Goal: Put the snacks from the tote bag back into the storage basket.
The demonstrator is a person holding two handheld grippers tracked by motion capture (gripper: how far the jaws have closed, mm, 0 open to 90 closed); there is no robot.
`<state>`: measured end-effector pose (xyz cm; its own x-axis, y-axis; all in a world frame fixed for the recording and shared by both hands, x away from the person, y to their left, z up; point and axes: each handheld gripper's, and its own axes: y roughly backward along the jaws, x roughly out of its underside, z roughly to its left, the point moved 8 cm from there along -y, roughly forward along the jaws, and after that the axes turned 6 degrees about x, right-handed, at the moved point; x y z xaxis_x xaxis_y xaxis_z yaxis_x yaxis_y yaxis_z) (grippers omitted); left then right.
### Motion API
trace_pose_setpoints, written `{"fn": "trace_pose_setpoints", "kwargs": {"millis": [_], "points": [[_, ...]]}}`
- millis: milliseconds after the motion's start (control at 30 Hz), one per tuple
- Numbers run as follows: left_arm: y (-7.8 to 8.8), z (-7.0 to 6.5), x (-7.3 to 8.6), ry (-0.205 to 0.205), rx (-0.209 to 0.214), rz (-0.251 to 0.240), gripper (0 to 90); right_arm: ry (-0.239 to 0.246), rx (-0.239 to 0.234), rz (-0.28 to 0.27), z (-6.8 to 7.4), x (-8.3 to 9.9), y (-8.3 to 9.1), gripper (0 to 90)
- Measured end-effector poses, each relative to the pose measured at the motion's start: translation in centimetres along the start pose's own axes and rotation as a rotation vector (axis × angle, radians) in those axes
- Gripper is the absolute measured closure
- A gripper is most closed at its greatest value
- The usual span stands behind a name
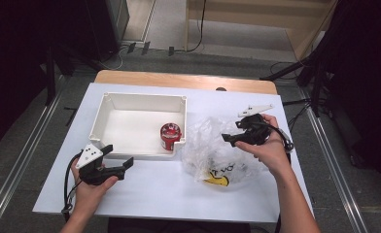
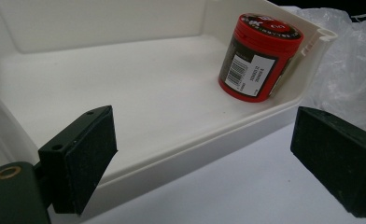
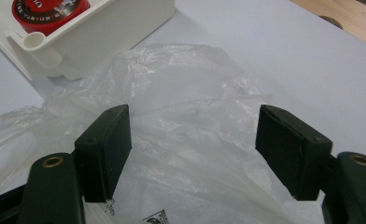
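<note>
grey floor with metal rails runs along both sides of a white tabletop [image 1: 149, 189], whose wooden far edge shows beyond it; dark stands and loose cables crowd the floor at the far corners, and pale wooden furniture stands at the back.

on the tabletop sits a white bin [image 1: 112, 99], open on top, with a red jar [image 1: 170, 137] upright in its near right corner, label and barcode facing the left gripper view. just beside the bin's right wall lies a crumpled clear plastic bag [image 1: 210, 145] with a yellow and black print on its near side; the bag reaches up to the bin's corner, though i cannot tell if it touches it.

left gripper [image 1: 118, 157] is held low at the bin's near left corner, jaws wide apart with nothing between them, pointing over the bin's near wall toward the jar, which stands well apart from it.

right gripper [image 1: 232, 138] hovers over the bag, jaws spread wide; in the right gripper view the plastic lies under and between the pads [image 3: 109, 144], but they do not press on it.
</note>
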<state>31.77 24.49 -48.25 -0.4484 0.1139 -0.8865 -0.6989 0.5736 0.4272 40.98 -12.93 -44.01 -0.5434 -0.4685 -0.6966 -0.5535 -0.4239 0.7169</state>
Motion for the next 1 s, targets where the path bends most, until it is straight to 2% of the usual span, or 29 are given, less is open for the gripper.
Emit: {"fn": "trace_pose_setpoints", "kwargs": {"millis": [533,833,1000], "points": [[0.0,0.1,0.0,0.001,-0.004,-0.001,7.4,-0.028,0.005,-0.043,-1.2,2.4,1.8,27.1],[0.1,0.1,-0.1,-0.001,-0.004,-0.005,7.4,-0.075,-0.009,-0.084,-2.0,4.0,2.5,26.4],[0.2,0.1,-0.2,-0.001,-0.003,-0.011,7.4,-0.094,0.006,-0.11,-2.6,5.0,2.9,26.4]]}}
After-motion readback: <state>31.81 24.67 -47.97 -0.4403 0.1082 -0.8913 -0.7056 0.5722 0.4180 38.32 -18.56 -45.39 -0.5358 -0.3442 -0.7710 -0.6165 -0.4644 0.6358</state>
